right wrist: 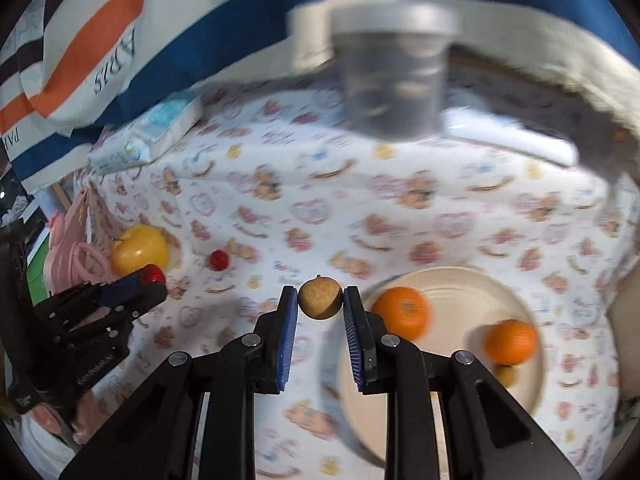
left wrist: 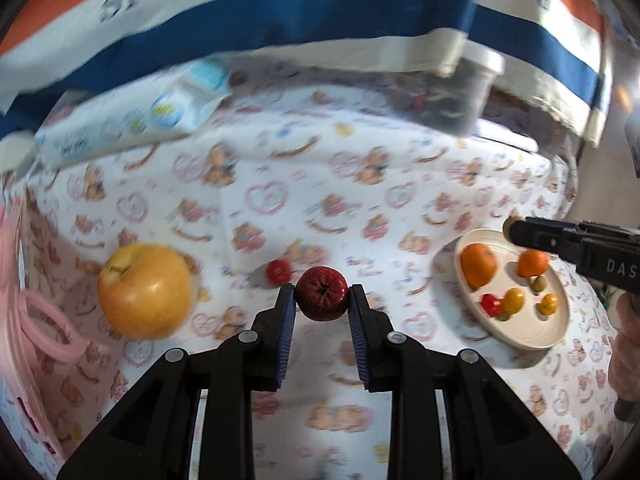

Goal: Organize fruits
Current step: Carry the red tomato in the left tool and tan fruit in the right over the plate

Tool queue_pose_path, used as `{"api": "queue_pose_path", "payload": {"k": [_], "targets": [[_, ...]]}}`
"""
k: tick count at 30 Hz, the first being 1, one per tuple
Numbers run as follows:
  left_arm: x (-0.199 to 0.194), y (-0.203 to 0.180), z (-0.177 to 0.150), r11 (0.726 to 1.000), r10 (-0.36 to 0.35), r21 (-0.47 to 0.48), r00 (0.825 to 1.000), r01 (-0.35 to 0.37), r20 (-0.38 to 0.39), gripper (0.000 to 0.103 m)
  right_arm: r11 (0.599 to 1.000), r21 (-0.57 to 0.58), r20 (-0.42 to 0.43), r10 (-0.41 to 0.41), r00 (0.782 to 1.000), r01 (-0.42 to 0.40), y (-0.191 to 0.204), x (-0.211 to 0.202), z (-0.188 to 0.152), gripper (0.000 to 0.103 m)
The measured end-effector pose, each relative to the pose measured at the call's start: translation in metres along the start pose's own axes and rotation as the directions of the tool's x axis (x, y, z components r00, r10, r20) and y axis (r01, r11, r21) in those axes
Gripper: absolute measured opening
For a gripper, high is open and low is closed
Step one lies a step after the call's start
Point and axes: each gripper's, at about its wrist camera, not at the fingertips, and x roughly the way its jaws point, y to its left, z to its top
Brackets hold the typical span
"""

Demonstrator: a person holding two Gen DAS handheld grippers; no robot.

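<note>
My left gripper (left wrist: 322,294) is shut on a small dark red fruit (left wrist: 322,298), held above the patterned cloth. My right gripper (right wrist: 320,295) is shut on a small tan round fruit (right wrist: 320,297), lifted just left of the cream plate (right wrist: 460,292). The plate (left wrist: 532,336) carries two oranges (left wrist: 478,265) (left wrist: 532,263) and several small red, yellow and olive fruits (left wrist: 513,300). A big yellow apple (left wrist: 145,290) and a small red tomato (left wrist: 278,271) lie on the cloth at the left. The left gripper also shows at the left of the right wrist view (right wrist: 154,280).
A grey tub with a pale lid (right wrist: 394,76) stands at the back, and a tissue pack (left wrist: 132,120) lies at the back left. Striped fabric (left wrist: 280,20) hangs behind the table. A pink bag (left wrist: 24,312) sits at the left edge.
</note>
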Motion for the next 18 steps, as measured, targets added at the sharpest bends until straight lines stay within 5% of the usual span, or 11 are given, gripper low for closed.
{"api": "queue_pose_path", "payload": {"k": [10,18], "targets": [[0.002,-0.088,0.026,0.992,-0.089,0.091,0.996,0.088,0.009,0.026,0.994,0.108,0.068,-0.032,0.997,0.025,-0.069,-0.033,-0.007,0.024],[0.043,-0.141,0.02,0.986,-0.144,0.07,0.981,0.154,-0.127,0.026,0.979,0.201,-0.04,-0.005,0.999,0.013,-0.102,0.0,-0.023,0.024]]}}
